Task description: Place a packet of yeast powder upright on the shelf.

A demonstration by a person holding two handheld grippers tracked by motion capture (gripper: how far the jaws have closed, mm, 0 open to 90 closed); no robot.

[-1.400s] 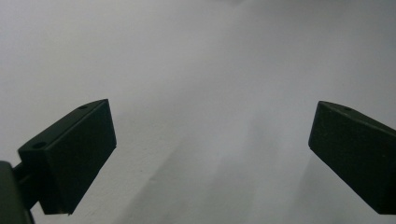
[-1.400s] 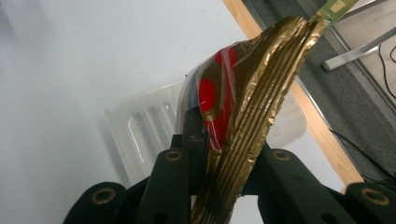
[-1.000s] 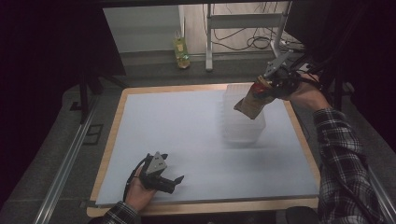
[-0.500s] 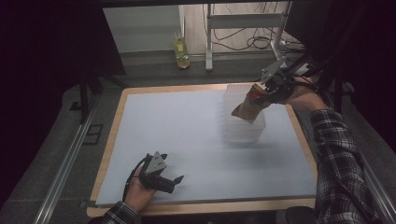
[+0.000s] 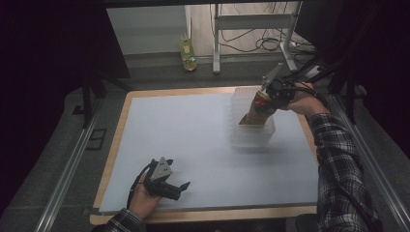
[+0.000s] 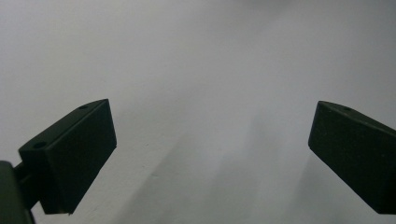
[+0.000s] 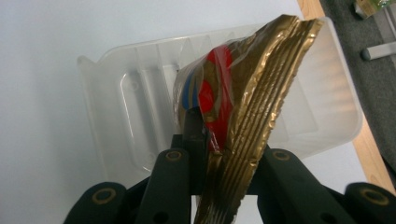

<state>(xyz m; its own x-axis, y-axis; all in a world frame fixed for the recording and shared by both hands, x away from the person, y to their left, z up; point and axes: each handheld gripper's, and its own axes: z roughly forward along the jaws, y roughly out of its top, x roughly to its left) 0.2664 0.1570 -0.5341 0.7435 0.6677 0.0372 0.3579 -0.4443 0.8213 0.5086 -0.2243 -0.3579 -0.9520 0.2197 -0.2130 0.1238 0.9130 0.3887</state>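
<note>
A gold foil packet (image 7: pixel 243 107) with red and blue print is pinched between the jaws of my right gripper (image 7: pixel 219 154). In the high view the packet (image 5: pixel 255 110) hangs tilted over a clear plastic bin (image 5: pixel 251 126) at the table's back right, its lower end inside the bin's rim. The bin (image 7: pixel 140 107) looks bare inside in the right gripper view. My left gripper (image 5: pixel 180 187) rests near the front left edge of the table, jaws apart. In the left gripper view its fingers (image 6: pixel 74 154) stand wide with only the white surface between them.
A white mat (image 5: pixel 193 140) covers the wooden table (image 5: pixel 116 145). Beyond the far edge a yellow-green bottle (image 5: pixel 187 50) stands on the floor near metal frame legs (image 5: pixel 216 38) and cables. Metal rails (image 5: pixel 67 174) run along both sides.
My right gripper has carried the gold packet lower and slightly left, down into the clear bin. The left gripper has stayed where it was.
</note>
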